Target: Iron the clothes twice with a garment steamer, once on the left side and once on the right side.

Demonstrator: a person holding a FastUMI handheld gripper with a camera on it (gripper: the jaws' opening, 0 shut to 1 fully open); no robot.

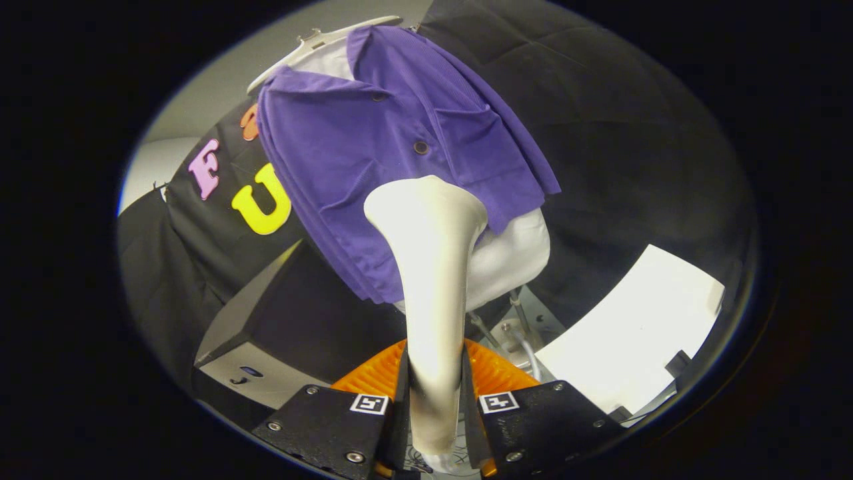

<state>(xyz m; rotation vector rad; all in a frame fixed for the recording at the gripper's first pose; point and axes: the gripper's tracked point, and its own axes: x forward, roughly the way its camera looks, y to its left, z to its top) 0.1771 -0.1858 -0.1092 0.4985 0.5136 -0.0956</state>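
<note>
A cream-white garment steamer [430, 287] stands up between the fingers, its handle clamped by both of them, and my gripper [433, 393] is shut on it. The steamer's flared head reaches the lower front of a purple buttoned shirt [373, 153]. The shirt hangs on a white hanger [313, 47] over a white undershirt [513, 257], whose hem shows below the purple hem, just right of the steamer head. The head sits near the shirt's button line; I cannot tell whether it touches the cloth.
A dark box with a pale front panel [266, 347] stands below the shirt, left of the fingers. A white sheet [633, 333] lies to the right. A metal stand with cables [513, 327] rises under the garments. Black cloth walls surround the scene.
</note>
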